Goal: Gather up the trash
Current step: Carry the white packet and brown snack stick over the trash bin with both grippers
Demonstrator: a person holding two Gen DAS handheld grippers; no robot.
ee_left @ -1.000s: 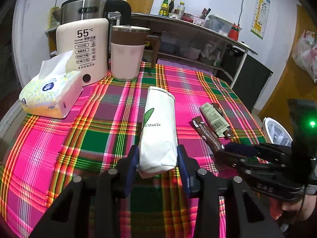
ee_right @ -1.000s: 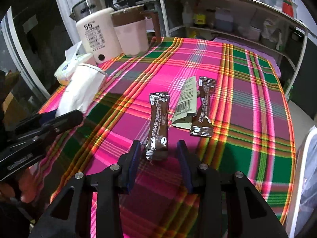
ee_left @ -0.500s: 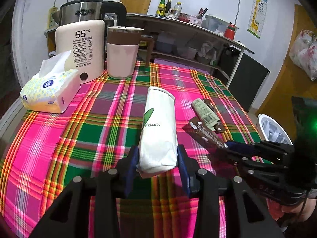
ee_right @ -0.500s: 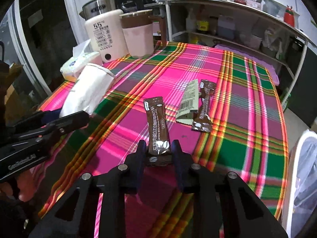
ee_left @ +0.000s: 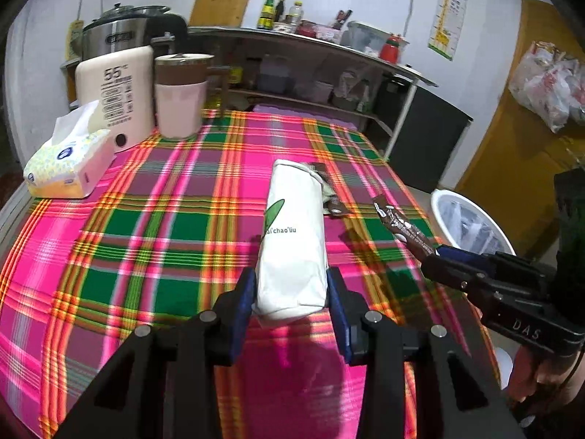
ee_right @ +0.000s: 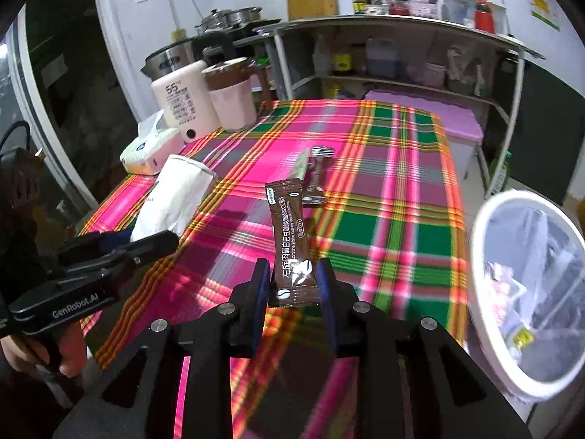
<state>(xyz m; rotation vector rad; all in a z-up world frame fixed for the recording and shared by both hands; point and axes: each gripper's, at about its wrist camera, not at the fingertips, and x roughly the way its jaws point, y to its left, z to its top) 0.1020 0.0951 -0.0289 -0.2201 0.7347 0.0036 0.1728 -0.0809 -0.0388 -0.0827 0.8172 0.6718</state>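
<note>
My left gripper (ee_left: 291, 292) is shut on a white paper packet (ee_left: 292, 234) with a green leaf mark, held over the plaid tablecloth (ee_left: 146, 219). My right gripper (ee_right: 291, 285) is shut on a brown coffee sachet (ee_right: 290, 234) and holds it up above the table edge; it also shows in the left wrist view (ee_left: 402, 228). Two more wrappers, one pale green (ee_right: 300, 162) and one brown (ee_right: 317, 175), lie mid-table. A white bin (ee_right: 526, 292) with a clear liner stands off the table's right side.
A tissue pack (ee_left: 69, 162), a cream kettle (ee_left: 117, 98) and a pink jug (ee_left: 181, 98) stand at the far left of the table. A shelf unit (ee_right: 402, 55) with bottles is behind the table. An orange door (ee_left: 519, 128) is at the right.
My right gripper closed on the brown sachet, lifted it off the cloth and swung right toward the bin. My left gripper kept its hold on the white packet and shifted slightly.
</note>
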